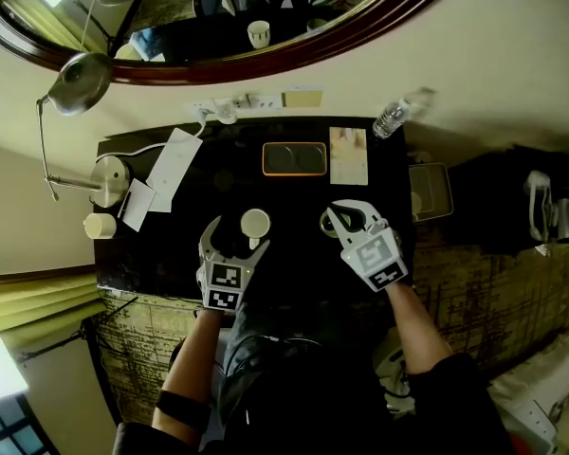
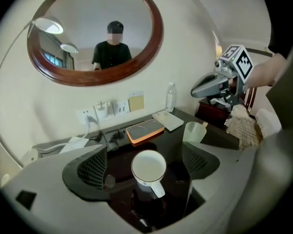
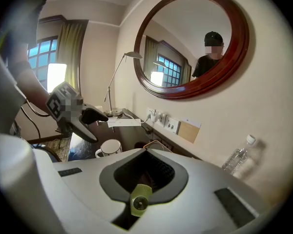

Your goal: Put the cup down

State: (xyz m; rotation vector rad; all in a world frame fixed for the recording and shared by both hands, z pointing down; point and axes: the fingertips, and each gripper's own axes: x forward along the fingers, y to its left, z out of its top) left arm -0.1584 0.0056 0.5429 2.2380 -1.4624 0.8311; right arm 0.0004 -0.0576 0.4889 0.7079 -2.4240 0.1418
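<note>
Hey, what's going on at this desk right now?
A person holds a gripper in each hand over a dark desk. The left gripper stands open around a white cup that sits on the desk, pads clear of it. The right gripper is shut, beside a clear plastic cup.

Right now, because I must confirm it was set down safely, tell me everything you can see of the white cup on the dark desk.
The cup is white and ceramic-looking, with a thin dark line round its rim and a single handle. It is empty and stands upright on the dark glossy desk. It sits between the open jaws of the left gripper, its handle turned back toward that gripper. There is a gap on each side, so neither pad touches it.
</note>
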